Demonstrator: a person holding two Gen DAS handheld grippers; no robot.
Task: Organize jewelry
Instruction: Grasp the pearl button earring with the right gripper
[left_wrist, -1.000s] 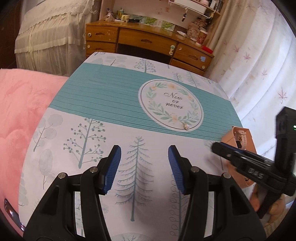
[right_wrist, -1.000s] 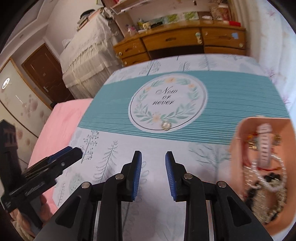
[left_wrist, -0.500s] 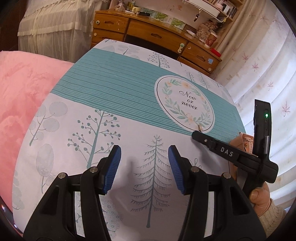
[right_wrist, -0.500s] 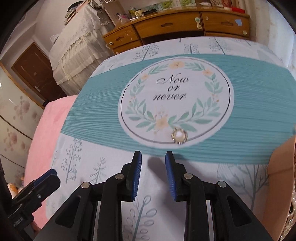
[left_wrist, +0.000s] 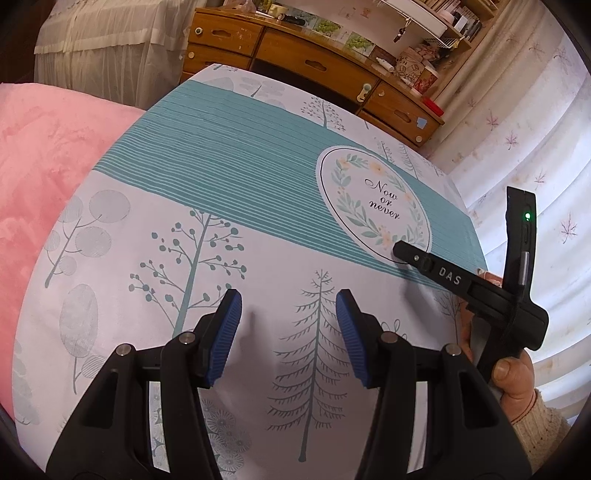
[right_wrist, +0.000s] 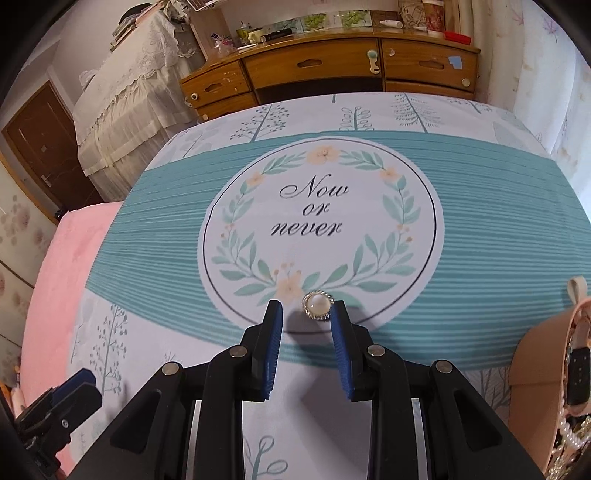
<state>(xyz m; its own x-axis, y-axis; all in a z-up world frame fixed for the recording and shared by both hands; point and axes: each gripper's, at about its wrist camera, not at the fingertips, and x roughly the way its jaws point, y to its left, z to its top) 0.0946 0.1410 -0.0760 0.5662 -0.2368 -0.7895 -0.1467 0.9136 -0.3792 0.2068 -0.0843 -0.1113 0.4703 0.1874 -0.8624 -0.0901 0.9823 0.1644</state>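
Note:
A round pearl brooch with a silver rim (right_wrist: 317, 305) lies on the printed tablecloth at the lower edge of the "Now or never" circle (right_wrist: 317, 225). My right gripper (right_wrist: 306, 314) is open, its blue fingertips on either side of the brooch, the right fingertip (right_wrist: 338, 317) close beside it. In the left wrist view the right gripper (left_wrist: 400, 251) reaches over the circle's lower edge and hides the brooch. My left gripper (left_wrist: 288, 306) is open and empty above the tree print. A peach jewelry box (right_wrist: 535, 354) with pearls and beads stands at the right.
A pink blanket (left_wrist: 44, 155) lies along the table's left side. A wooden dresser (right_wrist: 332, 70) stands behind the table. Curtains (left_wrist: 535, 129) hang at the right. The left gripper also shows at the lower left in the right wrist view (right_wrist: 74, 387).
My right gripper has moved forward to the brooch, which now sits between its fingertips. The left gripper view has shifted left; the jewelry box is now hidden behind the right gripper.

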